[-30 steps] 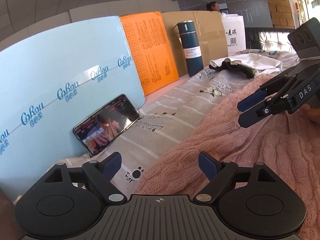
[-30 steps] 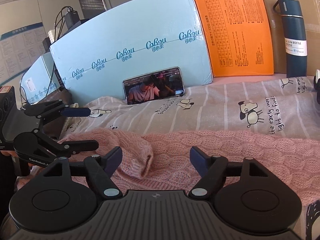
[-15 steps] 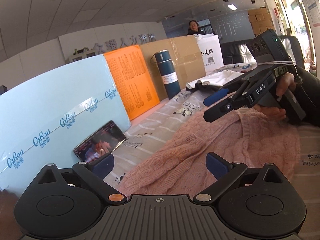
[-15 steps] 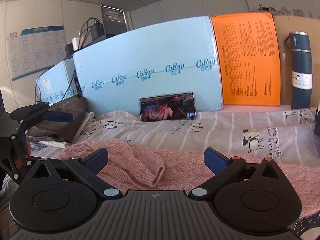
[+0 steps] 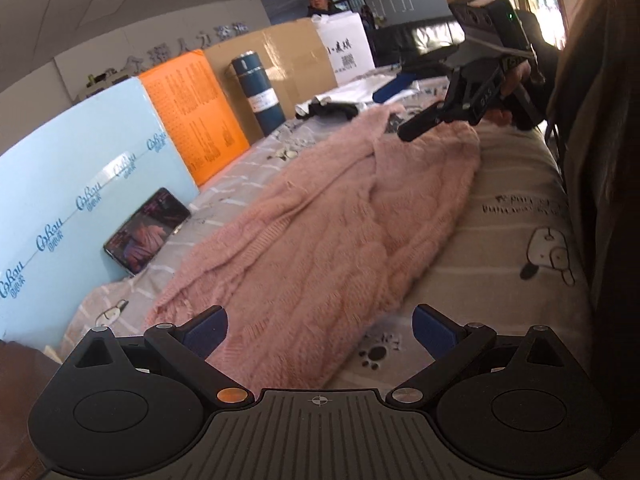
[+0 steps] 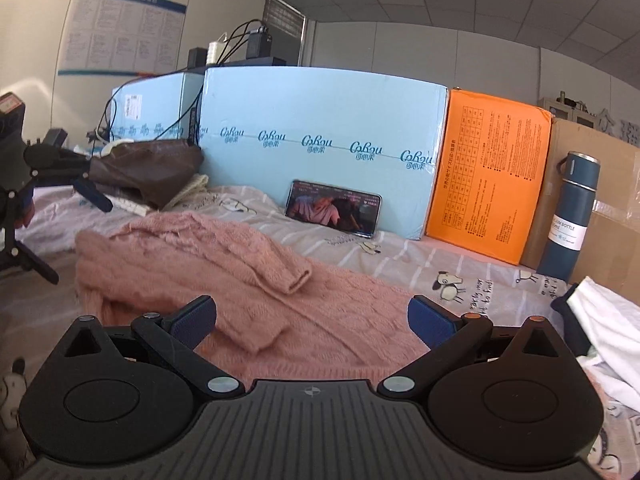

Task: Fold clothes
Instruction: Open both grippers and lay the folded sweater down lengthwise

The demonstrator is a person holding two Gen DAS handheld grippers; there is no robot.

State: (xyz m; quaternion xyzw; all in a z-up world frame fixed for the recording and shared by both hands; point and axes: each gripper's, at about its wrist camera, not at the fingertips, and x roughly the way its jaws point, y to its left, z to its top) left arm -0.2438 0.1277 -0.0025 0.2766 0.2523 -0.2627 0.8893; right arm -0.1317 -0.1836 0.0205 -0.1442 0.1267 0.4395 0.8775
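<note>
Pink knit sweater point(image 5: 344, 220) lies flat on the bedsheet point(image 5: 516, 232); chunky, floppy, probably stretchy. Both my grippers, left point(image 5: 320, 326) and right point(image 6: 312, 318), are wide open and empty. I'd pinch the hem edge.

Clearance check: front open, back edge blocked

My left gripper point(image 5: 318, 326) and right gripper point(image 6: 312, 316), jaws spread, hang over the pink sweater point(image 5: 336, 216) with bare printed sheet point(image 5: 516, 240) alongside; behind it the phone point(image 6: 334, 208), blue box point(image 6: 320, 136), orange box point(image 6: 484, 180) and flask point(image 6: 572, 216) wall the far side, white cloth point(image 6: 608, 328) crowding my right
</note>
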